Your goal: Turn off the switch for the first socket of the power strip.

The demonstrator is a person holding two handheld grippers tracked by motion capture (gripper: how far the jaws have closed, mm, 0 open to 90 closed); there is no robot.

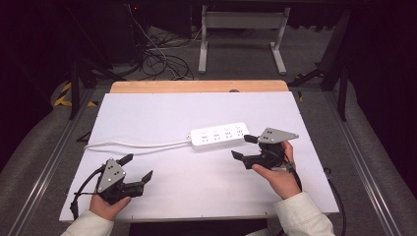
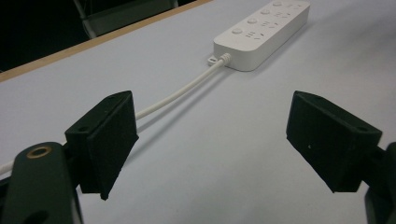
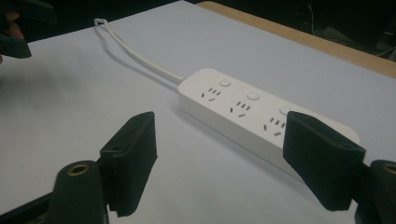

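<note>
A white power strip [image 1: 220, 135] with several sockets lies flat near the middle of the white tabletop [image 1: 196, 191]. Its white cable [image 1: 133, 144] runs off to the left. My left gripper [image 1: 138, 166] is held low at the front left, open and holding nothing, and points toward the strip. In the left gripper view the strip [image 2: 264, 32] lies far ahead, beyond the cable [image 2: 182, 91]. My right gripper [image 1: 242, 147] is open just off the strip's right end. In the right gripper view the strip [image 3: 243, 112] lies just beyond the gripper [image 3: 224, 158], whose jaws stand wide apart.
A wooden strip [image 1: 199, 86] borders the table's far edge. Beyond it on the floor stand a white frame [image 1: 241, 29] and a tangle of cables [image 1: 157, 59]. Metal rails run along both sides of the table. The other gripper [image 3: 18, 28] shows at the top left of the right gripper view.
</note>
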